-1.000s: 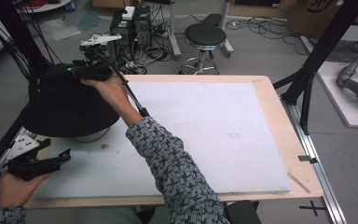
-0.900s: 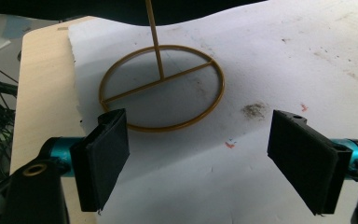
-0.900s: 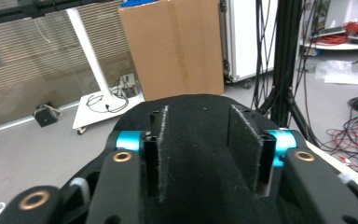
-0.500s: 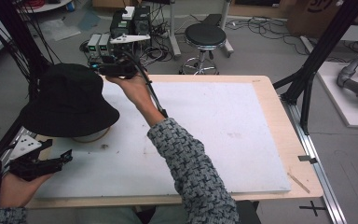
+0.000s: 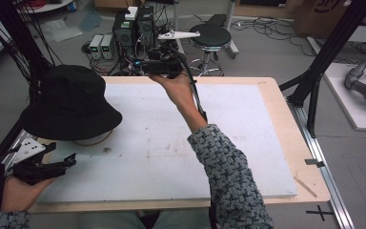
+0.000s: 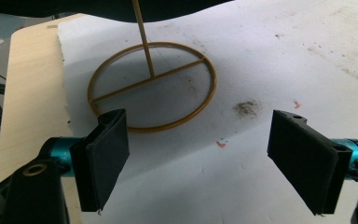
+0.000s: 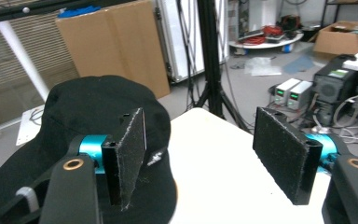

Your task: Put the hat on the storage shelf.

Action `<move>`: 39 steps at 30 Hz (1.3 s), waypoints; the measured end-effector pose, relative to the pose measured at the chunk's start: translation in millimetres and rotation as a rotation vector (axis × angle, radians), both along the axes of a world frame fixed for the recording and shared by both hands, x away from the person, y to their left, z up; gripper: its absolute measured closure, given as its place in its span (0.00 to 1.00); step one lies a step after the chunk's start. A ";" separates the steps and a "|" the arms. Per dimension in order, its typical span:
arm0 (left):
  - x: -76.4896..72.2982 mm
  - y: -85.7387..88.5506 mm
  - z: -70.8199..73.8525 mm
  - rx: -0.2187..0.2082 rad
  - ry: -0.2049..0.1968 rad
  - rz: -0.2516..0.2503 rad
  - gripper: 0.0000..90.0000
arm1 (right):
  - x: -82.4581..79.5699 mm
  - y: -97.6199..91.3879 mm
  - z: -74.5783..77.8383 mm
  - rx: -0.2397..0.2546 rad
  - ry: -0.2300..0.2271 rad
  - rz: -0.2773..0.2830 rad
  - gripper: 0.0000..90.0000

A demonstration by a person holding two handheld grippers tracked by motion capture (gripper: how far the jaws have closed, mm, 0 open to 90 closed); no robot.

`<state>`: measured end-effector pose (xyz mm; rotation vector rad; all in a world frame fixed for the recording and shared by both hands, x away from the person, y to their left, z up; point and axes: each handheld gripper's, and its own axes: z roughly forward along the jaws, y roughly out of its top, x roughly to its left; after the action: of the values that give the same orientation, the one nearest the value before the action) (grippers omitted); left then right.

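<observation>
A black hat [image 5: 69,102] rests on a wire stand [image 6: 151,86] on a white-covered table [image 5: 181,143]; both the left gripper [image 6: 200,158] and right gripper [image 7: 205,149] are spread, nothing between; the right's jaws have just been opening.

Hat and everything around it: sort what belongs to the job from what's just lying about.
Job: hat; stand under it; right tongs, open, nothing between.
Lying about: stool; boxes; power supplies.

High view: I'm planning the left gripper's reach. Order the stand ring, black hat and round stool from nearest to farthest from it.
From the left gripper:
1. Stand ring, just beyond it, under the hat's brim.
2. Black hat, above the ring at the table's left.
3. Round stool, on the floor past the table's far edge.
</observation>
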<state>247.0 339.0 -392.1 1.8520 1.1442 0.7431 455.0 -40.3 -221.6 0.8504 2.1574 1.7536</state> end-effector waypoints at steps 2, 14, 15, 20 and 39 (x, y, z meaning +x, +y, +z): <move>0.6 -0.7 -0.3 0.002 0.000 -0.002 0.23 | -2.7 -9.8 3.9 0.005 -0.002 -0.005 0.37; 5.6 -5.2 -1.8 -0.002 0.006 -0.013 0.23 | -19.7 -79.9 1.9 0.005 -0.007 -0.092 0.31; 6.1 -5.4 -2.0 -0.003 0.005 -0.014 0.23 | -21.6 -86.0 -0.4 0.007 -0.015 -0.107 0.31; 8.6 -6.8 -2.8 0.003 0.011 -0.022 0.23 | -31.3 -114.3 -12.0 0.017 -0.010 -0.150 0.25; 13.9 -11.8 -1.9 0.006 0.009 -0.034 0.23 | -84.1 -197.8 -77.9 -0.017 -0.025 -0.304 0.14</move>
<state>260.9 327.3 -394.0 1.8772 1.1147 0.7208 370.9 -238.0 -299.4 1.0802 1.9047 1.5835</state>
